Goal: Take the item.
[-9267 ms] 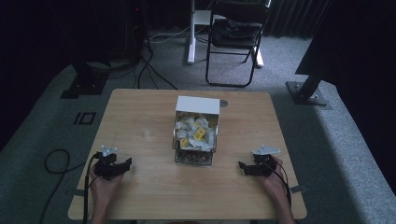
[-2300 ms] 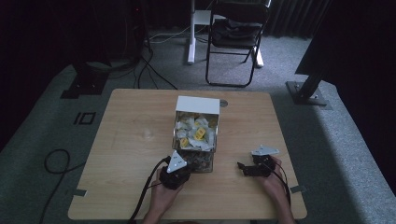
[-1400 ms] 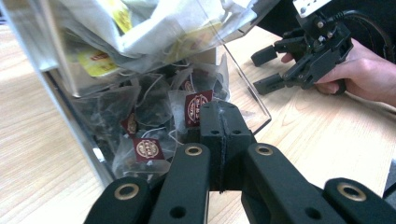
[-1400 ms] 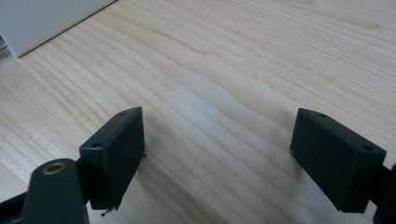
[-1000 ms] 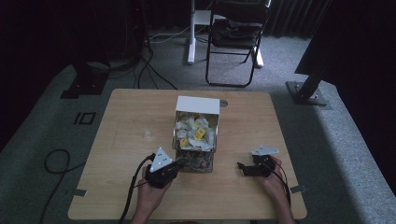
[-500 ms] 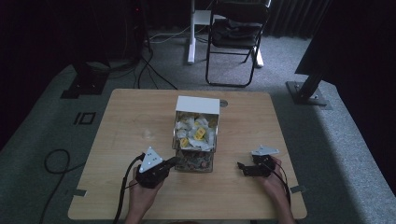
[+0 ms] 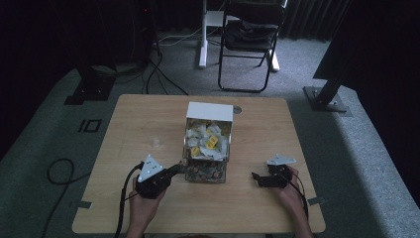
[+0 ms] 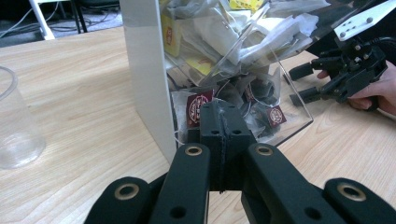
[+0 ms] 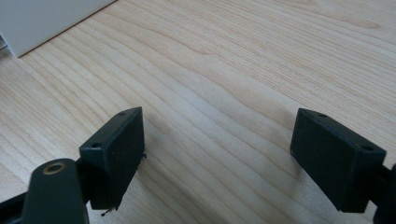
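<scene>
Left gripper [image 8: 223, 122] pinched, apparently on tea bag [image 8: 198, 105].

Clear plastic cup [image 8: 16, 126] on wooden table [image 7: 138, 124], L of box; folding chair [image 7: 250, 39] beyond on carpet.

A dim room with grey carpet [image 7: 44, 144], a black folding chair [image 7: 250, 37] and floor cables [image 7: 163, 74].
</scene>
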A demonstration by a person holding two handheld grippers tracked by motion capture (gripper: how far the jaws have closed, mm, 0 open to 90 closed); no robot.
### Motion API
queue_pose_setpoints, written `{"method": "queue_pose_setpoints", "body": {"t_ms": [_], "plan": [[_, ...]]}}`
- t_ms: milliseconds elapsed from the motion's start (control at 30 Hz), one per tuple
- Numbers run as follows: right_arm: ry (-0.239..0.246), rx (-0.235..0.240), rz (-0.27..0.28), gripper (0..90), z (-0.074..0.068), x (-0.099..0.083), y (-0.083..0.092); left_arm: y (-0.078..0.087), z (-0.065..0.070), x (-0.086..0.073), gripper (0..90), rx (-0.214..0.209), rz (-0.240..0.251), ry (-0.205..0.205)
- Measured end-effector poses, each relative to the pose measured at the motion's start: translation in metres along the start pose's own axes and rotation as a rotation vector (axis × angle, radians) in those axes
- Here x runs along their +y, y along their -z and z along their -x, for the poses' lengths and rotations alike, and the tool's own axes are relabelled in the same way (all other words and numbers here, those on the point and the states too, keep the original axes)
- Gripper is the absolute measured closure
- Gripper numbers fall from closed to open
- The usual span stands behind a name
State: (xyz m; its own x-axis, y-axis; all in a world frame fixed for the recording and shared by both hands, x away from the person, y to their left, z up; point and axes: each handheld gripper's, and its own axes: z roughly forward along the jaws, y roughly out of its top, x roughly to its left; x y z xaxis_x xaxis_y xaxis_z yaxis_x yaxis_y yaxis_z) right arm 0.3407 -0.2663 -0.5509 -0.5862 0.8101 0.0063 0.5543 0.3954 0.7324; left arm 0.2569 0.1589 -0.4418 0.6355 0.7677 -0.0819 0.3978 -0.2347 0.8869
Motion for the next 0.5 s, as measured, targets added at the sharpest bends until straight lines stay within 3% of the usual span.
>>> {"method": "queue_pose_setpoints", "body": {"t_ms": [500], "plan": [[0.000,0.000,0.000,17.6,0.000,0.000,0.000,0.004,-0.014,-0.002,90.0,0.022,0.002,0.013]]}}
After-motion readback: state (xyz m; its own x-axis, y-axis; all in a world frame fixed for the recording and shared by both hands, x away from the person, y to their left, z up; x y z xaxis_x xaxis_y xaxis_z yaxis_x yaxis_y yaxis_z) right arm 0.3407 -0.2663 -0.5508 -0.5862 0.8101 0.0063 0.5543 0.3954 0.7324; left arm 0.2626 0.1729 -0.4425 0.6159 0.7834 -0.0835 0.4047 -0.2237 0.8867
